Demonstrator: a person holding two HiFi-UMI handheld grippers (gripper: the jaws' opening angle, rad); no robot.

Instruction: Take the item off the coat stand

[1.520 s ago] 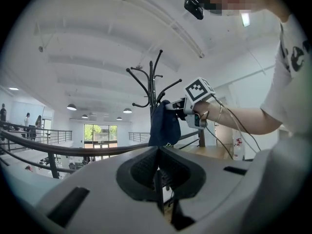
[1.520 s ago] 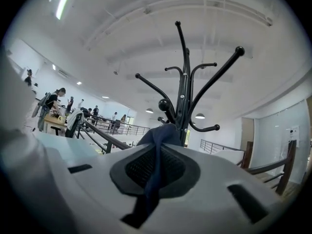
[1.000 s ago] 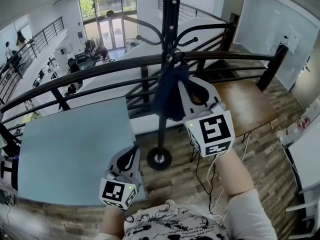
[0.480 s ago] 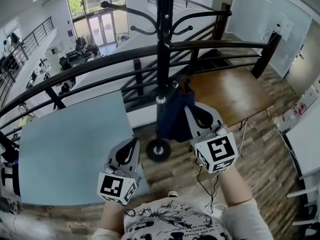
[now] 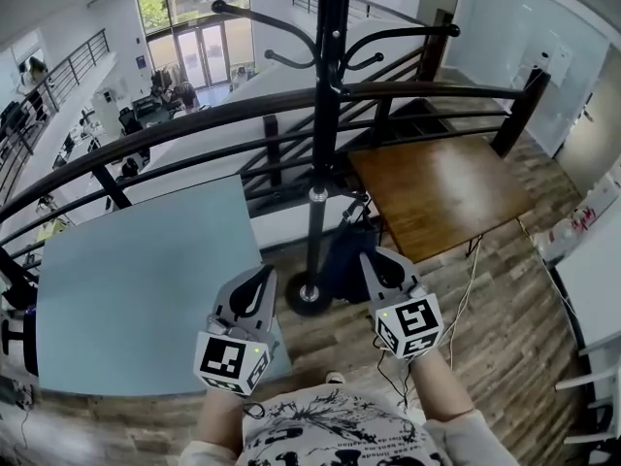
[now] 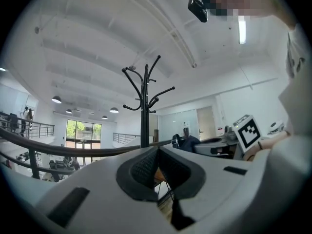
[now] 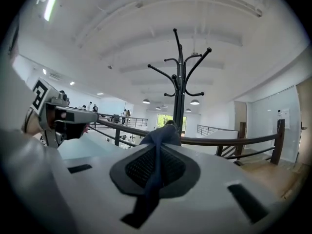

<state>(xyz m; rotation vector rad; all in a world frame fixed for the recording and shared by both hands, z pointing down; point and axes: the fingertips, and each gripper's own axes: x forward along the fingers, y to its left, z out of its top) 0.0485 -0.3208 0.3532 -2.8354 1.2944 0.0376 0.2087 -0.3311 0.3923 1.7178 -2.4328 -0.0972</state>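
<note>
Clamped between the closed jaws of the right gripper (image 5: 376, 268) is a dark blue cloth item (image 5: 342, 255), seen just right of the frame's centre in the head view. The cloth is held low, well below the curved hooks at the top of the black coat stand (image 5: 323, 115), and just beside the lower part of the stand's pole. Whether the cloth touches the pole cannot be told. The stand's round base (image 5: 309, 294) is seen on the wooden floor (image 5: 505, 289), between the two grippers.

In the right gripper view, the cloth (image 7: 158, 138) is pinched between the ribbed pads. A fold is bunched above the jaws and a strip is trailed down towards the camera. The coat stand (image 7: 181, 82) is shown behind it, upright against the white ceiling.

The left gripper (image 5: 257, 287) is held at lower left of centre, over the near corner of a light blue table (image 5: 136, 280). In the left gripper view its jaws are shown together, pad against pad, with the coat stand (image 6: 145, 106) beyond them.

A black railing (image 5: 194, 129) is seen curving across the upper half of the head view, and a brown wooden table (image 5: 441, 187) is placed at the right.
</note>
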